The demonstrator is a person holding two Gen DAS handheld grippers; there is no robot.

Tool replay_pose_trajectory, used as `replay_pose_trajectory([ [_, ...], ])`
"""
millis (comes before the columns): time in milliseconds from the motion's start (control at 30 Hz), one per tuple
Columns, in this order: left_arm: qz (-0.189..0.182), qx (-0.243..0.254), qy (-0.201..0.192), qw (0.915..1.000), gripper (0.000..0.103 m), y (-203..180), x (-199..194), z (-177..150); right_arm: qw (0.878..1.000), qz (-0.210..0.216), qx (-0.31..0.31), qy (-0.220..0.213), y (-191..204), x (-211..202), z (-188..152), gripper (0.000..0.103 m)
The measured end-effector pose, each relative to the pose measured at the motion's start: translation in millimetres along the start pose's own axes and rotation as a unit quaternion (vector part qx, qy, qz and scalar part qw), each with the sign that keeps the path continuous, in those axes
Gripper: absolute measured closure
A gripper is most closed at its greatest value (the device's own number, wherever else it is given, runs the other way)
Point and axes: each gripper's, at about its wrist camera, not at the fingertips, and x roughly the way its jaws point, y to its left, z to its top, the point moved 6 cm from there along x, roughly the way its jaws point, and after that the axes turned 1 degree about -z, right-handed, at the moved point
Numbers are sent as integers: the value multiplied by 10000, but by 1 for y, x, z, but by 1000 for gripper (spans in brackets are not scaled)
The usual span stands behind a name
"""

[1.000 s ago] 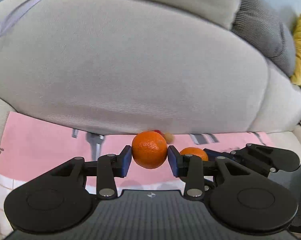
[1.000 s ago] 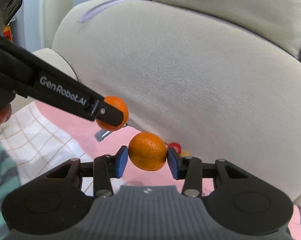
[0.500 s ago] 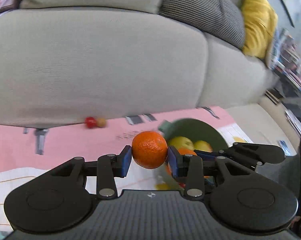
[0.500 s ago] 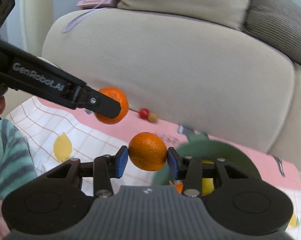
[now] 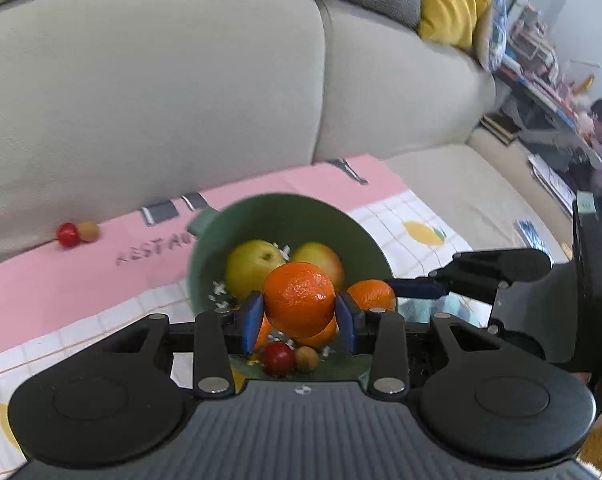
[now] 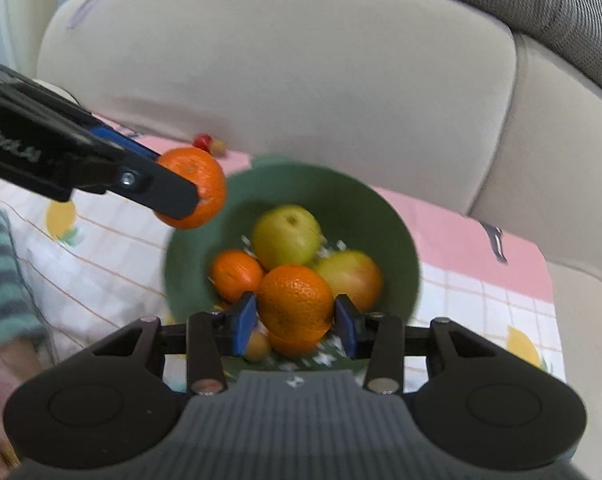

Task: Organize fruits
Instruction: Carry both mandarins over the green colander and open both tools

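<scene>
My left gripper (image 5: 299, 317) is shut on an orange (image 5: 299, 299) and holds it above the near side of a green bowl (image 5: 301, 212). My right gripper (image 6: 295, 319) is shut on another orange (image 6: 295, 301), also above the bowl (image 6: 397, 236). The bowl holds two yellow-green apples (image 6: 287, 234), an orange (image 6: 237, 274) and small fruits. The left gripper and its orange (image 6: 199, 184) show at the bowl's left rim in the right wrist view. The right gripper's orange (image 5: 371, 294) shows in the left wrist view.
The bowl stands on a pink and white checked cloth (image 5: 81, 280) on a beige sofa seat. A small red fruit (image 5: 67, 234) and a tan one (image 5: 88, 230) lie at the sofa's backrest (image 5: 161, 92). A striped sleeve (image 6: 1, 272) is at left.
Both grippers have swung right and down with their oranges, from facing the backrest to hovering over the green bowl, which has come fully into view.
</scene>
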Motion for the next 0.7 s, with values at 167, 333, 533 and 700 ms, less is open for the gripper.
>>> replay_pose_trajectory([
  [167, -59, -96, 391, 9992, 59, -3, 27, -6, 9997, 93, -52, 233, -12, 9, -10, 62],
  [333, -68, -200, 747, 9970, 59, -1, 50, -14, 9988, 272, -137, 387, -11, 22, -11, 63],
  [533, -10, -303, 1081, 9937, 59, 5, 71, -22, 9963, 394, -302, 707, -11, 37, -13, 62],
  [700, 41, -360, 1271, 9912, 59, 9, 84, -27, 9951, 457, -328, 817, -14, 44, -15, 62],
])
